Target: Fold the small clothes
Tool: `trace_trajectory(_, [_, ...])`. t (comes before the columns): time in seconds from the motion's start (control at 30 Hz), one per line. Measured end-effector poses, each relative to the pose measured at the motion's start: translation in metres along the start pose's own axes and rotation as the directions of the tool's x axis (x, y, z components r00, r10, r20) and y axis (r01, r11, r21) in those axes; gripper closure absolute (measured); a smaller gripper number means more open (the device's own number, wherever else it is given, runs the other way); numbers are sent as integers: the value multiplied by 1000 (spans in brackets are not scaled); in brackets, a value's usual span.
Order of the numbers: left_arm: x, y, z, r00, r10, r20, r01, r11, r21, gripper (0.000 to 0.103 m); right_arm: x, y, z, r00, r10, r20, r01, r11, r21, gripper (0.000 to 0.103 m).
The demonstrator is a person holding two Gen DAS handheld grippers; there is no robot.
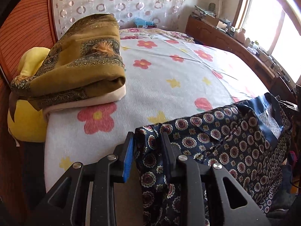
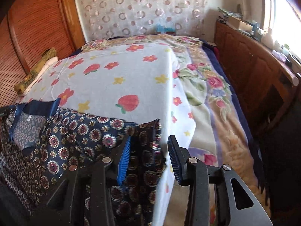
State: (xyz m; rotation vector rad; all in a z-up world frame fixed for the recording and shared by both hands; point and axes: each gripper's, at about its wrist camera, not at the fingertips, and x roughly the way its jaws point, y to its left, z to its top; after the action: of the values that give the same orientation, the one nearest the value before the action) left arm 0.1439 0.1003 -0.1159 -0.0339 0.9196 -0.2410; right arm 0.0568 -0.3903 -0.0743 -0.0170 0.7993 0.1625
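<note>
With the navy garment point(image 1: 216, 137) spread at the bed's point(image 1: 169, 71) near edge, the left gripper point(image 1: 148, 148) pinches one corner while the right gripper point(image 2: 148, 150) stands half open, cloth loose between its jaws; smoothing looks next, then folding

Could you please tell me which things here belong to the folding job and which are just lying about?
Job:
- navy patterned garment
- left tongs, gripping its edge
- right tongs, open at its other edge
- floral sheet, the folding surface

Lying about:
- folded olive blanket
- yellow pillow
- cluttered wooden cabinet
</note>
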Motion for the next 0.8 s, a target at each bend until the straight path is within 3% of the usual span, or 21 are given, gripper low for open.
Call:
trace_trajectory(0.17, [0,3,0,1000,-19,7,19,1000,-23,75,6,4,-1,1000,22,-16,-23,999,-32,65])
trace_trajectory(0.2, [0,2,-1,1000,-29,12,29,999,-16,81,5,5,-1,1000,22,-15,-23,999,-44,80])
trace_trajectory(0.27, [-1,1,-3,998,-60,20,60,998,-8,94,3,7,-1,998,51,-20,-52,997,-56,94])
trace_trajectory(0.37, [-12,-2,-3,995,-77,58,77,997,1,97,-7,14,-3,999,47,15,-46,995,-86,97])
trace_trajectory(0.5, [-47,-9,3,983,-90,160,89,996,12,98,-45,22,4,989,58,133,-47,995,-84,98])
trace_trajectory(0.63, [-108,-18,24,933,-153,326,154,988,22,98,-100,43,24,955,101,280,-61,987,-149,98])
trace_trajectory(0.8, [-175,-30,50,872,-146,467,123,989,80,98,-167,72,59,894,155,421,-61,972,-229,98])
